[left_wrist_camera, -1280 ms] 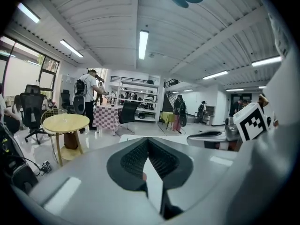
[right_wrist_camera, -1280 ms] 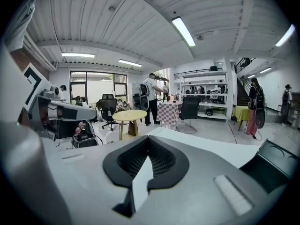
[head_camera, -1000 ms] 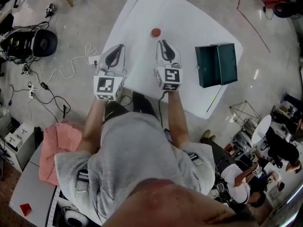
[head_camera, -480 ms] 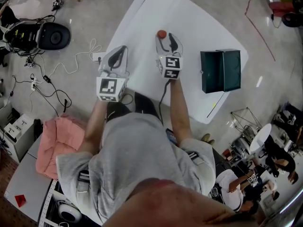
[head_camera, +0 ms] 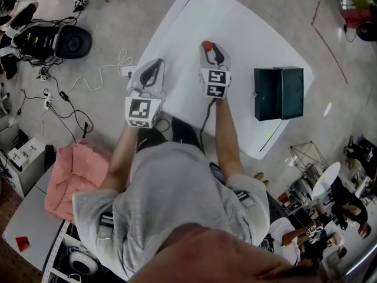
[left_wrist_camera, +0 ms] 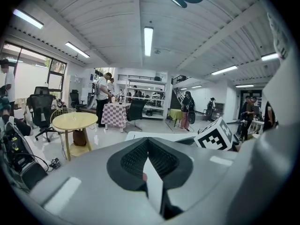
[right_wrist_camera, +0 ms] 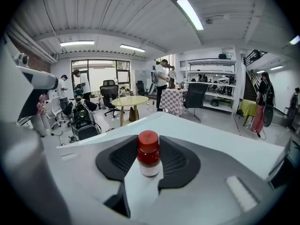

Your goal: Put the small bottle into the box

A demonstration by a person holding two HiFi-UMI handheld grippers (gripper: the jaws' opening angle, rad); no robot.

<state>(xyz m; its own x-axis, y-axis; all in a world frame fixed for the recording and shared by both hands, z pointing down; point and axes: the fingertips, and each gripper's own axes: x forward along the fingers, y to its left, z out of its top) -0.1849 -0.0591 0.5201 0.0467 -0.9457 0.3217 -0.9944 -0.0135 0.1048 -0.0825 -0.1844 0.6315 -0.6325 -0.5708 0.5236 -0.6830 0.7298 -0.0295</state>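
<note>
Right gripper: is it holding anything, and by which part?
The right gripper has the small bottle between its fingers, which have just been closing; they appear to press on both sides of its body, below the red cap.

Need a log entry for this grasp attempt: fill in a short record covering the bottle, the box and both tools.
bottle: small brown bottle with a red cap, upright on the white table
right tool: jaws have just been closing, bottle between them, pads look pressed on its sides
left tool: shut, nothing between its jaws
box: dark green box, lid open, on the table to the bottle's right, apart from it
task state: bottle not yet in the box
</note>
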